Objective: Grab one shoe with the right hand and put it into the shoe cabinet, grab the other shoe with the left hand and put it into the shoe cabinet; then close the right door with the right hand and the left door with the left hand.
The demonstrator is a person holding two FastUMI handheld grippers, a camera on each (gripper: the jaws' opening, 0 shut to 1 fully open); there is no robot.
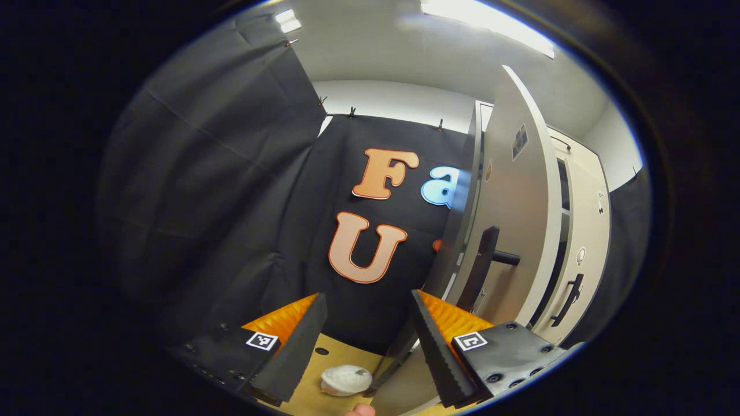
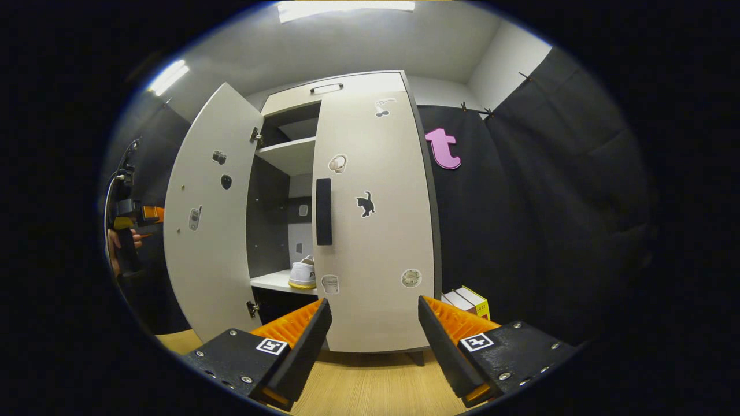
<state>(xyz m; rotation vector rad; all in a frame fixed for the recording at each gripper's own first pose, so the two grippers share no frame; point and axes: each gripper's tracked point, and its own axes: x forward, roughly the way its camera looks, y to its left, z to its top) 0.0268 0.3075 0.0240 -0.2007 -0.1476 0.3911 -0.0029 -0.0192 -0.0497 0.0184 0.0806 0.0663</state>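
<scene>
The pale shoe cabinet (image 2: 332,88) stands ahead in the right gripper view. Its right door (image 2: 376,231) with a black handle (image 2: 324,211) looks shut or nearly so. The left door (image 2: 211,219) hangs wide open. One white shoe (image 2: 302,274) sits on the lower shelf, partly hidden by the right door. My right gripper (image 2: 374,301) is open and empty, a short way in front of the right door. My left gripper (image 1: 368,296) is open and empty, left of the open left door (image 1: 509,219), whose black handle (image 1: 483,268) is close by.
A small white rounded object (image 1: 346,379) lies on the wooden floor below my left gripper; what it is I cannot tell. A stack of books (image 2: 468,300) rests on the floor right of the cabinet. A hand (image 2: 118,248) holds the left gripper beyond the open door.
</scene>
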